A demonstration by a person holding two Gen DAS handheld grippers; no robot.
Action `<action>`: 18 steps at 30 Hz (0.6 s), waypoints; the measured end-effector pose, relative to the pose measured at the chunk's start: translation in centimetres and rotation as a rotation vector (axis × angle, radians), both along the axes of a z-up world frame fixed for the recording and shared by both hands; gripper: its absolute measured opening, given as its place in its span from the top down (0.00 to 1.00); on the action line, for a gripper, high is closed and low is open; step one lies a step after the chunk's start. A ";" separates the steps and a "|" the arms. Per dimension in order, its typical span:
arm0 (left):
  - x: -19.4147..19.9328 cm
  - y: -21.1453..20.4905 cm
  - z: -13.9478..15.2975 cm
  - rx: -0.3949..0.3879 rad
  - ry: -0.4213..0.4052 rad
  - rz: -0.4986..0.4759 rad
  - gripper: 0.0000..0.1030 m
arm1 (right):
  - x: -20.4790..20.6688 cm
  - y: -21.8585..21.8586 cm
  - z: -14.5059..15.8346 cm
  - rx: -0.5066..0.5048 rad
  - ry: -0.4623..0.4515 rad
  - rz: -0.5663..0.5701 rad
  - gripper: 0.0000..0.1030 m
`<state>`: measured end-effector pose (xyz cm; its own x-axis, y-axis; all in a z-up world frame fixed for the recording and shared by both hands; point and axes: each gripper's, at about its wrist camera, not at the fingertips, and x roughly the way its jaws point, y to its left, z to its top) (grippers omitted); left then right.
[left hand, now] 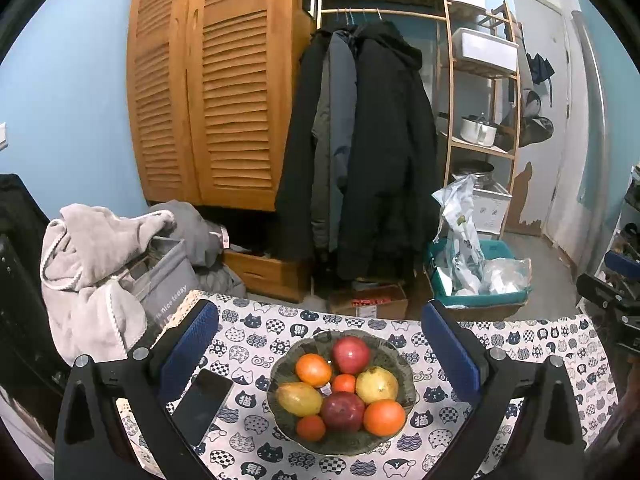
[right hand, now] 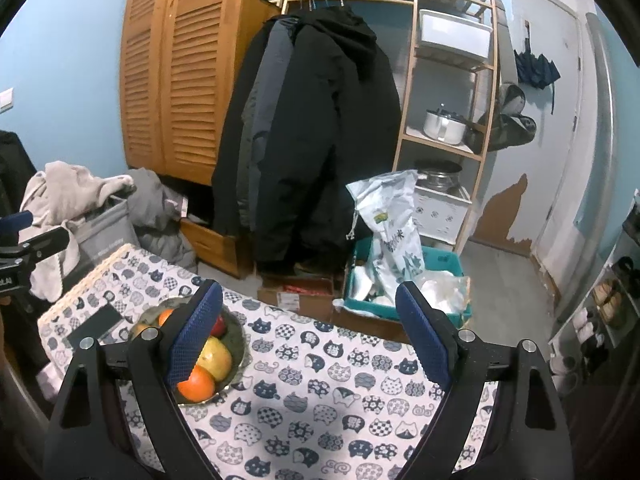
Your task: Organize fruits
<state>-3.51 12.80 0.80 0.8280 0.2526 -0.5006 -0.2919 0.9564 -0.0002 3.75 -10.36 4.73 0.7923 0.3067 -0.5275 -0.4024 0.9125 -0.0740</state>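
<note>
A dark green bowl (left hand: pixel 394 350) stands on the cat-print tablecloth (left hand: pixel 520 344), holding several fruits. Among them are a red apple (left hand: pixel 351 354), an orange (left hand: pixel 384 417), a yellow mango (left hand: pixel 299 399) and a small tangerine (left hand: pixel 311 427). My left gripper (left hand: pixel 320 308) hangs above the bowl, open wide, with nothing between its blue pads (left hand: pixel 192 344). In the right wrist view the bowl (right hand: pixel 240 340) sits at the left, partly hidden behind one finger. My right gripper (right hand: pixel 308 292) is open and empty over bare cloth to the right of the bowl.
A black phone (left hand: pixel 202 404) lies on the cloth left of the bowl. Beyond the table's far edge are a grey laundry basket (left hand: pixel 168 280) heaped with clothes, a cardboard box (left hand: pixel 368 304), a teal crate (left hand: pixel 476 276), hanging coats (left hand: pixel 368 152) and a wooden shelf (left hand: pixel 480 80).
</note>
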 end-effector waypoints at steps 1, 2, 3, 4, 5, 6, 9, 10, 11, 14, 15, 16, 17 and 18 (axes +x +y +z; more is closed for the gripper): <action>0.0 0.0 0.0 -0.001 -0.001 0.001 0.01 | 0.0 -0.1 0.0 0.002 0.000 0.000 0.16; 0.0 0.0 0.0 -0.002 -0.001 0.001 0.01 | 0.0 -0.1 0.0 0.002 0.000 0.001 0.16; 0.0 -0.1 0.0 0.000 0.001 0.000 0.01 | 0.0 -0.1 0.0 0.001 0.001 0.001 0.16; 0.0 -0.1 0.0 0.003 0.001 0.001 0.01 | 0.0 -0.1 0.0 0.001 0.001 0.001 0.16; 0.0 -0.1 0.1 0.005 0.000 0.001 0.01 | 0.0 -0.1 0.0 0.001 0.000 0.001 0.16; 0.1 -0.2 0.0 0.008 0.003 0.002 0.01 | 0.1 -0.1 0.0 0.001 0.001 0.002 0.16; 0.2 -0.4 0.1 0.011 0.005 0.002 0.01 | 0.0 -0.1 0.0 0.000 0.000 -0.001 0.16; 0.2 -0.4 0.1 0.010 0.006 0.002 0.01 | 0.1 -0.1 0.0 0.001 0.000 -0.001 0.16; 0.2 -0.4 0.1 0.010 0.006 0.001 0.01 | 0.0 -0.1 0.0 0.002 0.001 -0.001 0.16; 0.3 -0.5 0.1 0.013 0.003 -0.003 0.01 | 0.1 -0.1 0.0 0.000 0.001 -0.002 0.16; 0.3 -0.5 0.1 0.014 0.004 -0.004 0.01 | 0.0 -0.1 0.0 0.001 0.001 0.000 0.16; 0.3 -0.5 0.1 0.016 0.005 -0.005 0.01 | 0.1 -0.1 0.0 0.000 0.001 0.000 0.16; 0.3 -0.5 0.0 0.018 0.009 -0.006 0.01 | 0.0 -0.1 0.0 0.001 0.000 -0.001 0.16; 0.3 -0.5 0.0 0.019 0.012 -0.008 0.01 | 0.0 -0.1 0.0 0.001 0.001 0.000 0.16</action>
<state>-3.20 12.30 0.84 0.8238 0.2554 -0.5060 -0.2842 0.9585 0.0211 3.80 -10.45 4.74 0.7917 0.3071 -0.5281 -0.4025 0.9125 -0.0728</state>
